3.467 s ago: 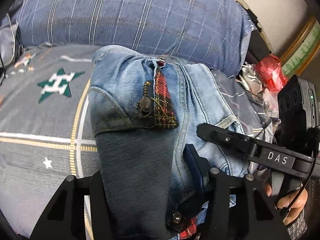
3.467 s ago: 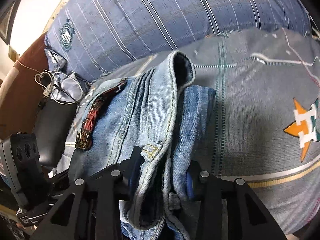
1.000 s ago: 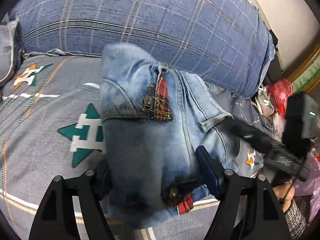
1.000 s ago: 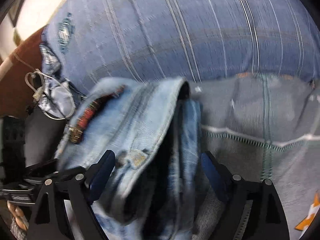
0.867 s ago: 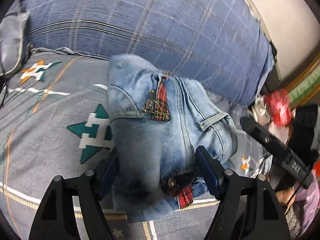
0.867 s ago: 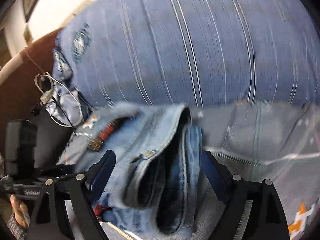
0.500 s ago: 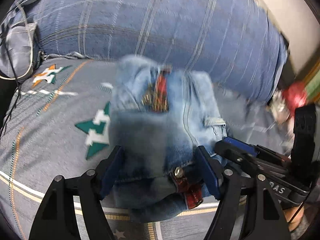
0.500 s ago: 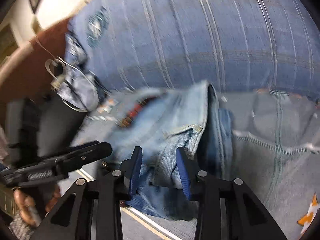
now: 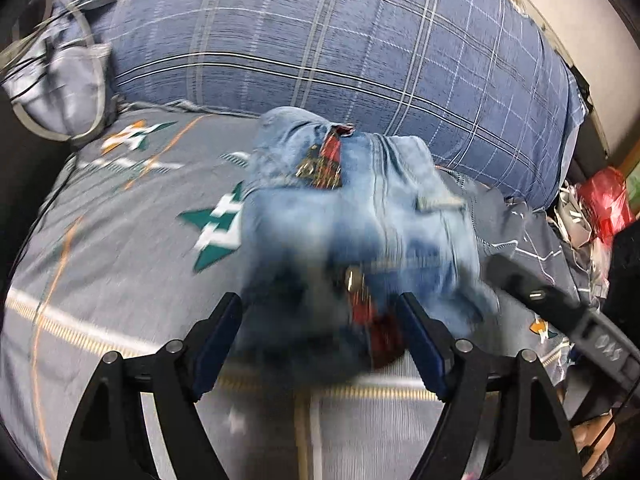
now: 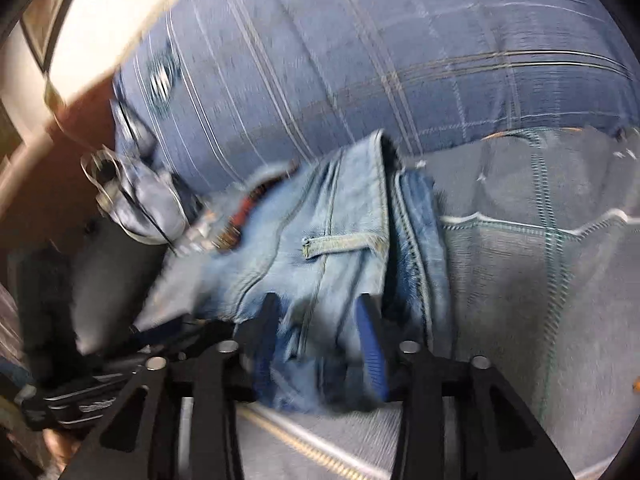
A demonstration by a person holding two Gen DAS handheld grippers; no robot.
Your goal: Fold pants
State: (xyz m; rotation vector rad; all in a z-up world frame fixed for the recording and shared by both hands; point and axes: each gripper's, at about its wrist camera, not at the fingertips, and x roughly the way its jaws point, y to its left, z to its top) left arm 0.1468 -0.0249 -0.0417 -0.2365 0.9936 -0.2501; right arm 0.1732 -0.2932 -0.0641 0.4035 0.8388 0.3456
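Observation:
The folded light-blue jeans with a red plaid patch lie in a bundle on the grey bedsheet, in front of a blue plaid pillow. My left gripper is open, its jaws wide on either side of the bundle's near edge. In the right wrist view the jeans show their stacked edges and a belt loop. My right gripper has its jaws drawn in on a fold of denim at the bundle's near edge. The right gripper also shows in the left wrist view, low at the right. Both views are motion-blurred.
A big blue plaid pillow lies right behind the jeans. The grey bedsheet with star prints spreads to the left and front. A red bag and clutter lie at the right edge. A small pouch with cords lies by the pillow.
Both grippers let go of the bundle and opened as it settled by the pillow. The right jaws then narrowed onto the near fold. The left gripper backed away a little.

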